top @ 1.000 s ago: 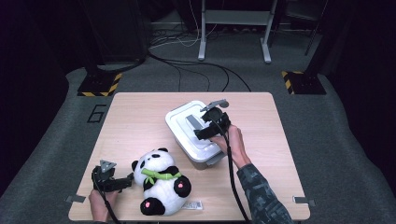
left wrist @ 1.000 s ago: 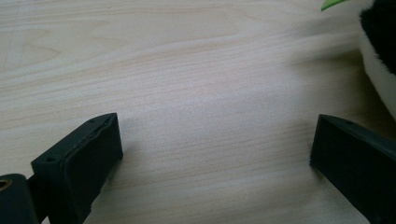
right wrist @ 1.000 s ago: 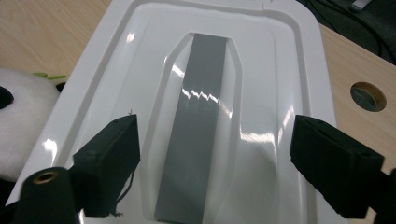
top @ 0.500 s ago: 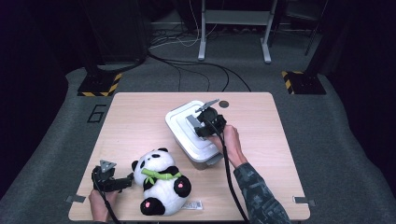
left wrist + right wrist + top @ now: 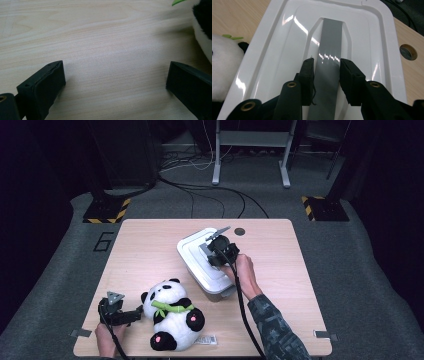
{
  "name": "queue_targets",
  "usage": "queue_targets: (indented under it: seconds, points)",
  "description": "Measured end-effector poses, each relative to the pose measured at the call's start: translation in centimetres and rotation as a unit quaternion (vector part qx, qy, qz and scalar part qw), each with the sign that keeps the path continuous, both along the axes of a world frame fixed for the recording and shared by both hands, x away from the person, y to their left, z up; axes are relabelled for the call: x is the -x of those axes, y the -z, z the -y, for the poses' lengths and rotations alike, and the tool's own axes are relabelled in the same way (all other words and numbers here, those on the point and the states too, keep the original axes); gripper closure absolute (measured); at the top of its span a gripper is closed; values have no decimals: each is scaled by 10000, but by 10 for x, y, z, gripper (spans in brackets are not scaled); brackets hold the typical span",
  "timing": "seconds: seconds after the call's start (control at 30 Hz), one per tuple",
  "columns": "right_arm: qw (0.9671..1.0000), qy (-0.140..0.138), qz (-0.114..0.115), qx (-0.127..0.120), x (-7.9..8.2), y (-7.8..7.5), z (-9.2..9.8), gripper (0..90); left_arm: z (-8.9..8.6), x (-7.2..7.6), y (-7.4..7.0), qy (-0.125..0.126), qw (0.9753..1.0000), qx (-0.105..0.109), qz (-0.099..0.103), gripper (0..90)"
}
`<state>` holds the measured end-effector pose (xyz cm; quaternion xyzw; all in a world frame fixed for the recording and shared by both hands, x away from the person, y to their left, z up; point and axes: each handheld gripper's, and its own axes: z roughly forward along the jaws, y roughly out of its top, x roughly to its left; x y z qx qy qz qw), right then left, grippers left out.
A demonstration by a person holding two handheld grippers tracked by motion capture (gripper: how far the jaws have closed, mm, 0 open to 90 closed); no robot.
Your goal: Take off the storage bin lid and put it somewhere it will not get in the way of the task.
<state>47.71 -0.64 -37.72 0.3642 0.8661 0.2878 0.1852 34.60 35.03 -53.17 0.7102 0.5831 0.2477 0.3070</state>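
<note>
A white plastic box (image 5: 220, 282) with a glossy white lid (image 5: 287, 37) stands at the table's middle, slightly right. A grey handle strip (image 5: 330, 42) runs along the lid's centre. My right gripper (image 5: 327, 72) points down onto the lid (image 5: 195, 255), its two black jaws pressed against either side of the handle. A black and white plush panda (image 5: 172, 315) with a green scarf lies at the front, left of the box. My left gripper (image 5: 136, 315) rests on the table just left of the panda (image 5: 202, 32), jaws wide apart over bare wood (image 5: 115, 77).
The light wooden table (image 5: 140, 250) has a round cable hole (image 5: 240, 231) behind the box. The panda (image 5: 224, 57) lies close to the box's left front corner. A small paper tag (image 5: 206, 339) lies by the panda's foot. Dark floor with cables surrounds the table.
My right gripper has shifted a little left and down along the lid onto the grey handle. The left gripper and the panda have stayed put.
</note>
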Motion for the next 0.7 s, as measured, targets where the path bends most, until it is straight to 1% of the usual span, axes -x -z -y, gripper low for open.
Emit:
queue_targets:
  seconds: [0.03, 0.1, 0.2, 0.23, 0.3, 0.4, 0.6, 0.63, 0.7]
  points:
    - [10000, 30, -31, -3, 0, 0, 0, 642, 0, 0, 0, 0, 10000, 0, 1, 20]
    - [10000, 39, -10, 4, 0, 0, -1, 645, 0, 0, 0, 1, 10000, -2, 1, 20]
    - [10000, 88, -42, -15, 1, 0, -1, 650, 0, 0, 0, 0, 10000, -1, 2, 20]
    - [10000, 26, 40, -24, 0, 0, 0, 651, 0, 0, 0, 0, 10000, -1, 0, 20]
    - [9999, 96, -11, -89, 1, 1, 1, 655, 0, 0, 0, 0, 10000, -1, 1, 20]
    - [9998, 122, 79, -148, 2, 2, 1, 659, 0, 0, 0, 0, 10000, -2, 1, 20]
    - [9996, 174, 52, -197, 3, 2, 3, 661, 0, 0, 0, -2, 10000, 1, 1, 20]
    - [9996, 208, 18, -203, 4, 1, 2, 661, 0, 0, 0, 0, 10000, -1, 1, 20]
    - [9996, 211, 38, -201, 4, 1, 2, 661, 0, 0, 0, -1, 10000, 0, 1, 20]
